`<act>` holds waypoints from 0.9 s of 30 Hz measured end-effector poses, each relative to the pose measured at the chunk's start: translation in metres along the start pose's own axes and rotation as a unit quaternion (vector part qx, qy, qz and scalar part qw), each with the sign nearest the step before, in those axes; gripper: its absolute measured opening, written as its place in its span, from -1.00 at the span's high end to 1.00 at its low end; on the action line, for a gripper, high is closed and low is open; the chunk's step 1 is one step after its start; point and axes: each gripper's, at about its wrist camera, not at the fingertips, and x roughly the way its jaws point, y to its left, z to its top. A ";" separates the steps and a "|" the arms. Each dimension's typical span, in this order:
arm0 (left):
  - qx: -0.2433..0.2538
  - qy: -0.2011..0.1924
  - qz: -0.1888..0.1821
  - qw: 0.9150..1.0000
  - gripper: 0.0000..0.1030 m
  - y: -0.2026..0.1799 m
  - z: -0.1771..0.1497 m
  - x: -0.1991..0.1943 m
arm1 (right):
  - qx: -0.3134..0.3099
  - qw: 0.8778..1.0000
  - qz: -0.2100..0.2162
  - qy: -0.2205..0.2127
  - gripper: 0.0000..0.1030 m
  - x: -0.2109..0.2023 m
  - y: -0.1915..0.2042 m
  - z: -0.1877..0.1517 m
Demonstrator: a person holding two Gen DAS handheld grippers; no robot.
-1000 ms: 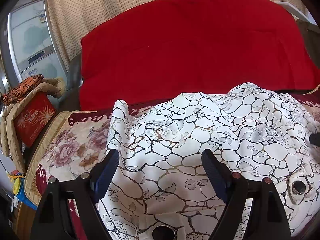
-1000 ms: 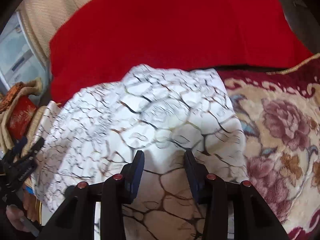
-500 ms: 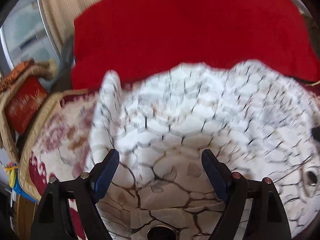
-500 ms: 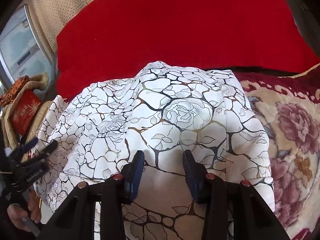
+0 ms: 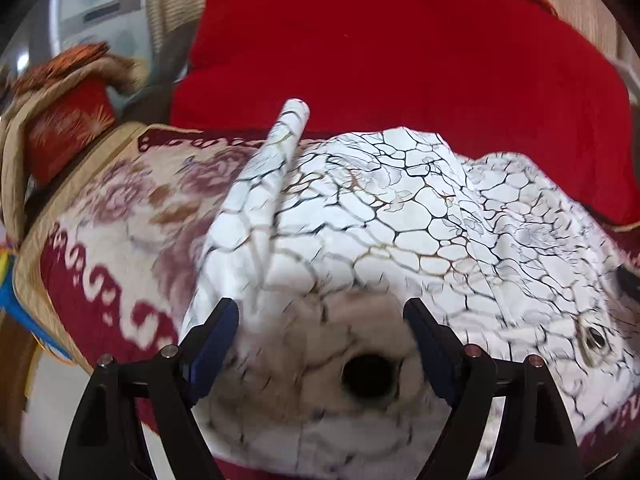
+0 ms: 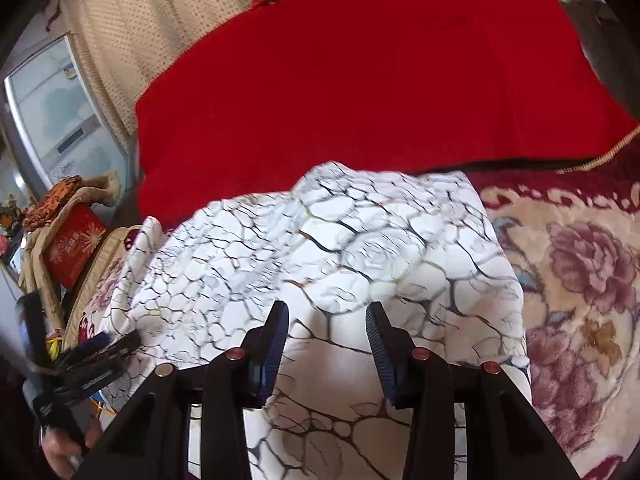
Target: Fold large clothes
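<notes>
Now, cloth: a large white cloth [image 5: 400,216] printed with dark crackle lines and faint roses lies heaped on the flowered blanket [image 5: 120,208], its far edge reaching the red cover [image 5: 400,60].
Cloth from the right side: the same white cloth [image 6: 320,248] spreads from the flowered blanket [image 6: 580,280] on its right toward the left gripper at the frame's lower left.
Cloth shape: rumpled, with a narrow fold standing up and leaning toward the red cover in the left wrist view; two metal-ringed holes show along the near edge there, one right between the fingers, blurred.
Left gripper [image 5: 320,344]: its two blue-padded fingers stand wide apart, just over the near edge of the cloth; nothing is pinched between them.
Left gripper seen from the right wrist [image 6: 100,352]: blurred, at the left edge of the cloth, held by a hand [image 6: 64,448] low in the corner.
Right gripper [image 6: 327,344]: fingers apart with a clear gap, cloth showing beneath and between them; whether the pads touch the fabric cannot be told.
Red cover [image 6: 360,80]: fills the back of both views, behind the cloth.
Left background: a red box [image 5: 68,120] wrapped in a beige blanket, beside a pale cabinet [image 6: 52,120] and a dotted curtain [image 6: 132,28].
</notes>
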 end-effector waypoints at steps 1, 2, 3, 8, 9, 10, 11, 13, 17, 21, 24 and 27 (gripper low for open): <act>-0.002 0.000 -0.002 1.000 -0.64 0.001 -0.004 0.000 | 0.008 1.000 -0.009 0.022 0.14 0.008 -0.004 -0.001; 0.000 0.004 -0.002 1.000 -0.65 0.002 -0.007 0.002 | 0.015 0.999 -0.011 0.043 0.15 0.016 -0.008 -0.002; 0.004 0.009 0.000 1.000 -0.65 0.002 -0.008 0.004 | 0.022 0.998 -0.009 0.051 0.15 0.020 -0.012 -0.003; -0.009 -0.005 0.004 1.000 -0.65 0.009 -0.010 -0.009 | 0.035 0.999 0.000 0.032 0.15 0.012 -0.012 0.000; -0.021 -0.010 -0.001 1.000 -0.65 0.015 -0.012 -0.016 | 0.039 0.999 0.005 0.029 0.15 0.011 -0.013 0.001; -0.034 -0.012 -0.009 0.999 -0.65 0.020 -0.014 -0.021 | 0.043 0.999 0.010 0.026 0.15 0.010 -0.012 0.002; -0.050 -0.013 -0.022 0.998 -0.65 0.026 -0.016 -0.028 | 0.045 0.999 0.015 0.023 0.15 0.010 -0.013 0.002; -0.086 -0.012 -0.044 0.995 -0.65 0.041 -0.022 -0.039 | 0.048 0.998 0.023 0.014 0.15 0.007 -0.011 0.004; -0.151 0.002 -0.063 0.987 -0.65 0.065 -0.034 -0.048 | 0.062 0.997 0.049 0.011 0.14 0.009 -0.005 0.006; -0.189 0.017 -0.093 0.977 -0.65 0.075 -0.051 -0.052 | 0.051 0.997 0.050 0.002 0.13 0.006 0.002 0.005; -0.217 0.045 -0.120 0.968 -0.65 0.076 -0.065 -0.043 | 0.047 0.997 0.054 -0.009 0.13 0.001 0.004 0.004; -0.257 0.068 -0.149 0.952 -0.65 0.078 -0.073 -0.030 | 0.049 0.997 0.060 -0.018 0.13 -0.004 0.001 0.005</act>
